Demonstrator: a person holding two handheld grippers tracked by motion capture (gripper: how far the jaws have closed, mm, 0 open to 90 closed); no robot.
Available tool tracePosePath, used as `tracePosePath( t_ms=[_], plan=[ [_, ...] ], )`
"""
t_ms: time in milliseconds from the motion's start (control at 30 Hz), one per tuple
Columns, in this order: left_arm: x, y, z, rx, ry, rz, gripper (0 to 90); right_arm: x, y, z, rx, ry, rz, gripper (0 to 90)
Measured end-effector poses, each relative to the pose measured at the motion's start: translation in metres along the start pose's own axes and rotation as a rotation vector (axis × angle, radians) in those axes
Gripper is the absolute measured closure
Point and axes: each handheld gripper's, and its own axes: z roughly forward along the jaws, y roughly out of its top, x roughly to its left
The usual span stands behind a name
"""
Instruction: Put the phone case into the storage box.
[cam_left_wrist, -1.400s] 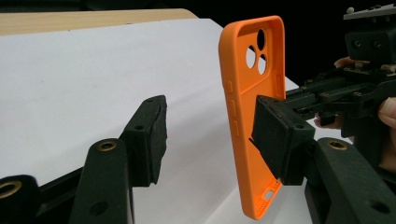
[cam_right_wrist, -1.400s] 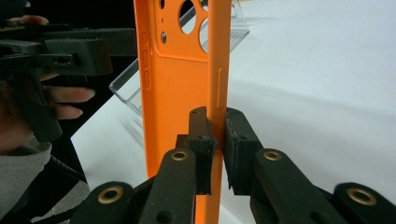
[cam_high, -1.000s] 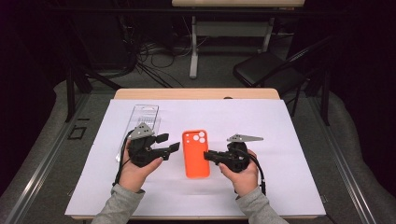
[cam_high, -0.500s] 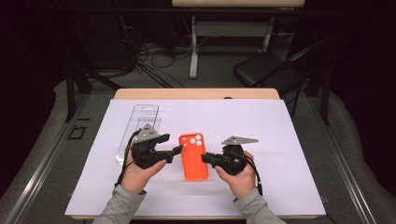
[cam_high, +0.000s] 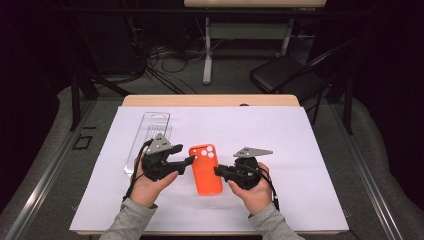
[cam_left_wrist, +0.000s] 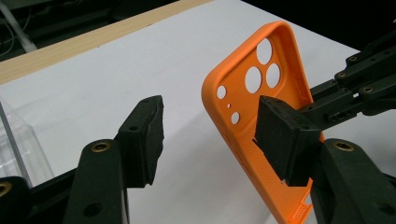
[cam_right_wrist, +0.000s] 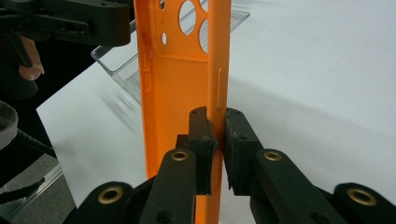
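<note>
Wooden table (cam_high: 150, 100), white sheet (cam_high: 310, 145), clear tray (cam_high: 152, 127)

- The high view looks forward and down from above the person's near side, taking in the whole counter (cam_high: 320, 150) and the floor, chair and cables beyond its far edge.
- The left gripper view sits low and very close behind its own fingers (cam_left_wrist: 142, 137), facing right and far across the white sheet.
- The right gripper view, equally close, faces left.
- All three share the orange phone case (cam_high: 206, 170); the clear plastic tray (cam_high: 152, 127) appears in each as well.
</note>
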Motion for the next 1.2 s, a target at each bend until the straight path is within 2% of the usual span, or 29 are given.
tracePosePath(
  t_ms=[67,333,433,633,867,1200],
  plan=[
    [-0.001,0.001,-0.001,0.009,0.014,0.009,43.1,0.001,0.000,0.000,-0.007,-0.004,-0.005,82.6],
    [-0.009,0.006,-0.005,0.017,0.065,0.091,47.5,0.005,0.001,0.000,-0.004,-0.008,-0.023,82.6],
    [-0.010,0.007,-0.006,0.024,0.068,0.110,48.2,0.007,0.000,0.000,-0.003,-0.004,-0.032,82.5],
    [-0.014,0.009,-0.009,0.031,0.064,0.133,55.2,0.011,0.000,0.000,-0.002,-0.003,-0.048,82.5],
    [-0.018,0.010,-0.009,0.055,0.094,0.180,63.4,0.015,0.000,0.001,0.000,0.000,-0.062,82.5],
    [-0.016,0.009,-0.008,0.069,0.096,0.189,70.5,0.017,0.000,0.001,0.004,0.004,-0.069,82.5]
  ],
)
